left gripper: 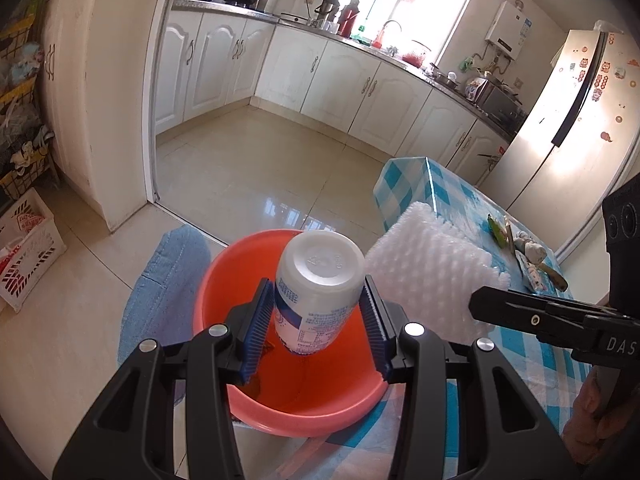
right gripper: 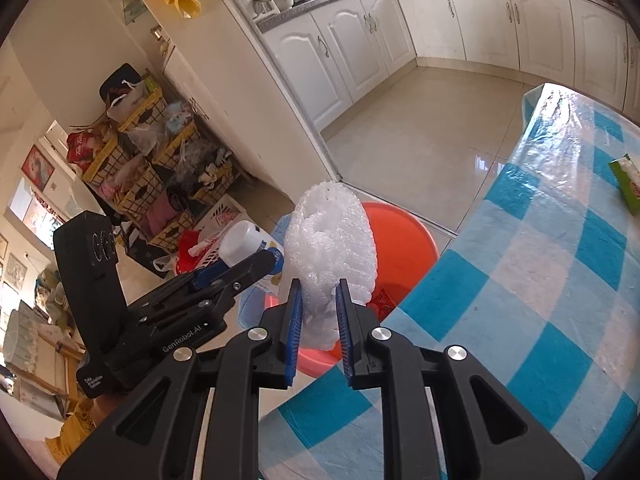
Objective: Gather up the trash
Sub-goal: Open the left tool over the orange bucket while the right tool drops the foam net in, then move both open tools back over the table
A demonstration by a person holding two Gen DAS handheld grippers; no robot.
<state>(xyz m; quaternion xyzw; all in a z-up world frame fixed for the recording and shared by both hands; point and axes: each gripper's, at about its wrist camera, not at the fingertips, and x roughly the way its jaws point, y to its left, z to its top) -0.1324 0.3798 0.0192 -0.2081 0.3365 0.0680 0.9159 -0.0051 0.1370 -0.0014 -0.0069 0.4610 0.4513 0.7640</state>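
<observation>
The white plastic bottle [left gripper: 320,280] hangs cap-down over the orange basin [left gripper: 240,280], pinched at its sides between the blue pads of the left gripper [left gripper: 318,312]; its base faces the camera at about 12 o'clock from the fingers. At the bottle's 3 o'clock, the white foam wrap [left gripper: 432,268] is squeezed by the right gripper [right gripper: 318,312], whose jaws stand narrow on its lower end, with the bulk of the foam standing free above them, over the basin's near rim.

The bottle's wall is smooth and rounded, so I judge it could slide sideways out of the pads and, if let go tilted, strike the rim and bounce to the tile floor [left gripper: 256,152]. The foam is light and springy; released off-centre it may drift past the basin or catch on the checked tablecloth [right gripper: 540,280]. More scraps [left gripper: 528,252] lie on the table at 2 o'clock, not yet collected.
</observation>
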